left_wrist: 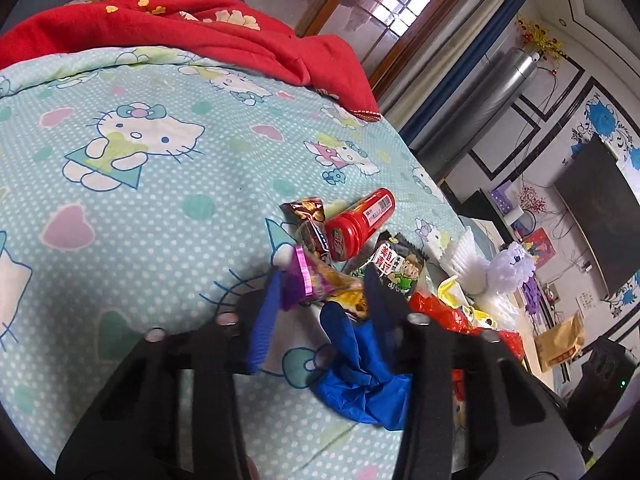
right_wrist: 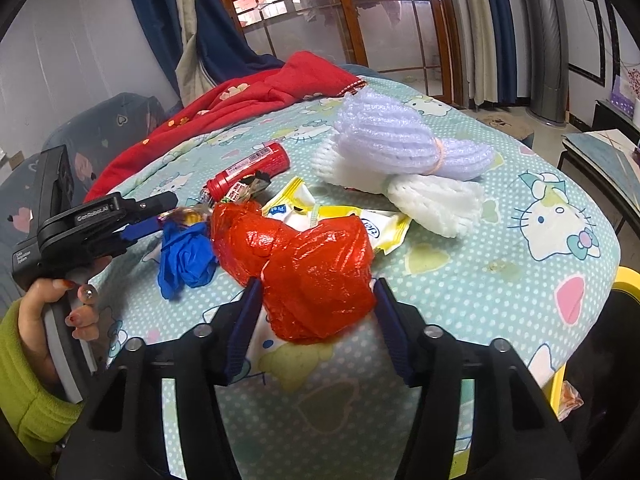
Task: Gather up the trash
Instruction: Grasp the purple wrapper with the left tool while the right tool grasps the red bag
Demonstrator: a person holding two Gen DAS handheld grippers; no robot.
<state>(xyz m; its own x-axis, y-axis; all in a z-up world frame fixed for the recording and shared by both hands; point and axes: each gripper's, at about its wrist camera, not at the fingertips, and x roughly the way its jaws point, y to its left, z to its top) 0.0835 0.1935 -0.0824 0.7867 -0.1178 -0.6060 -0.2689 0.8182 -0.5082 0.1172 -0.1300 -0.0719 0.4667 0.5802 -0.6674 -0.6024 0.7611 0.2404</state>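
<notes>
While its blue fingers press against both flanks of the crumpled red plastic bag, the right claw holds that bag at a middling width, low over the bed's mint cartoon-cat bedsheet. Just behind the red bag lies a yellow-and-white wrapper, partly covered by it. Farther behind the bag, a white foam net sleeve rests against a larger lilac foam net sleeve tied with a band. To the left of the red bag, touching it, sits a crumpled blue glove. Beyond the bag to the left lies a red bottle on its side, with small snack wrappers bunched at its cap end.

The left claw, gripped by a person's hand in a green sleeve, sits left of the red bag with its jaws drawn narrow. A purple-ended snack wrapper lies between its fingers, touching the left one; whether both pads press on it cannot be told. In the left wrist view the blue glove lies under the claw's right finger, nearer the camera than the wrapper. Past the fingertips are the red bottle, a dark chocolate wrapper beside it and a black cartoon-printed packet. A red quilt is heaped at the far side of the bed.
</notes>
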